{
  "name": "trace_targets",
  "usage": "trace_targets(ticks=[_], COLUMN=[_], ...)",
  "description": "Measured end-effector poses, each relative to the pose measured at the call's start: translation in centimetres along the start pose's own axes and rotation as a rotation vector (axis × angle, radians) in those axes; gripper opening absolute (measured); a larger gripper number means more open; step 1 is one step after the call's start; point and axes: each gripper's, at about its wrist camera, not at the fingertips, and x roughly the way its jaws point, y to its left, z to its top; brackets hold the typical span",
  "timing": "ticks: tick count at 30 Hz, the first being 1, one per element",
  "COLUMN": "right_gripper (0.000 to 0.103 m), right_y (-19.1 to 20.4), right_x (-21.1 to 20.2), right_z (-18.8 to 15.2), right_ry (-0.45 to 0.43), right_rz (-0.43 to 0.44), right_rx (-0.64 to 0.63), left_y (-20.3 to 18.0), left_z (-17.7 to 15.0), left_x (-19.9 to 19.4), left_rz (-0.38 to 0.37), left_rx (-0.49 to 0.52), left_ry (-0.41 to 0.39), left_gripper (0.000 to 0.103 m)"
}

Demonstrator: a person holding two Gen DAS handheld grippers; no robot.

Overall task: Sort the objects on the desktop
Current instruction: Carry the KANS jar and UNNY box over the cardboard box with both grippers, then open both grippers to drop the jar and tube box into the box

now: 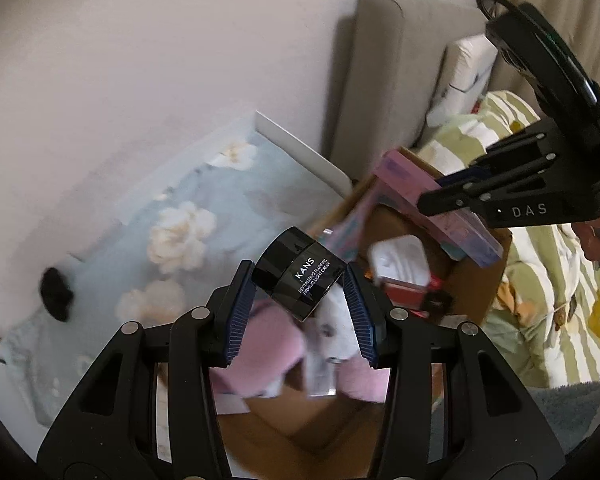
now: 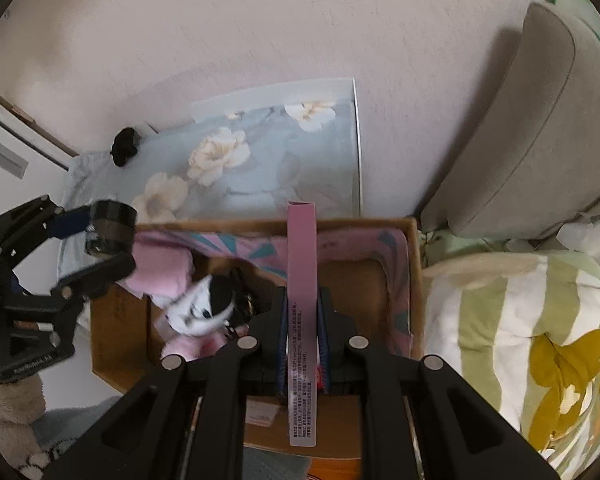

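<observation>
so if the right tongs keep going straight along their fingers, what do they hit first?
Likely the cardboard box's far wall: the right tongs grip the pink box, which points at it. Depth is unclear.

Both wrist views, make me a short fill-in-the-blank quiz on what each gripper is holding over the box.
1. The left gripper holds a round ____ cream jar.
2. The right gripper clamps a flat ____ carton.
3. Both are held above an open brown ____ box.

Missing words: black; pink; cardboard
</observation>
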Motion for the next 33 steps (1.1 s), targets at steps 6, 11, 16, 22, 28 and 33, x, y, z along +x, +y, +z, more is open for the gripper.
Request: trace_targets(ticks=[6, 11, 16, 22, 28, 33], right_gripper=[0.013, 0.013, 0.013, 0.09, 0.102, 0.102], right_y=[0.1, 0.1, 0.2, 0.6, 0.0, 0.5], right_x=[0.8, 1.8, 2.6, 2.8, 2.0, 0.4], right_z=[-1.1, -1.5, -1.8, -2.2, -2.0, -1.4], right_ry=[0.022, 0.042, 0.071, 0.077, 0.078, 0.023], right_rz=[0.009, 0.012, 0.029, 0.064, 0.128, 0.126], right_rx=[-0.063, -0.099, -0.127, -0.15, -0.088, -0.066], left_y=[-2.2, -2.4, -2.7, -2.1, -0.7, 0.6], left_z=[-1.3, -1.6, -1.9, -2.2, -2.4, -2.9], left_x=[1.4, 2.1, 2.4, 1.8, -0.8, -2.0], left_rz=[-0.005, 0.002, 0.001, -0.046, -0.102, -0.096], left_rx=[0.011, 0.0, 0.006, -0.028, -0.031, -0.052], left_ry=[0.031, 0.048, 0.064, 0.094, 0.055, 0.04], left_gripper=[0.042, 0.042, 0.042, 0.103, 0.103, 0.103])
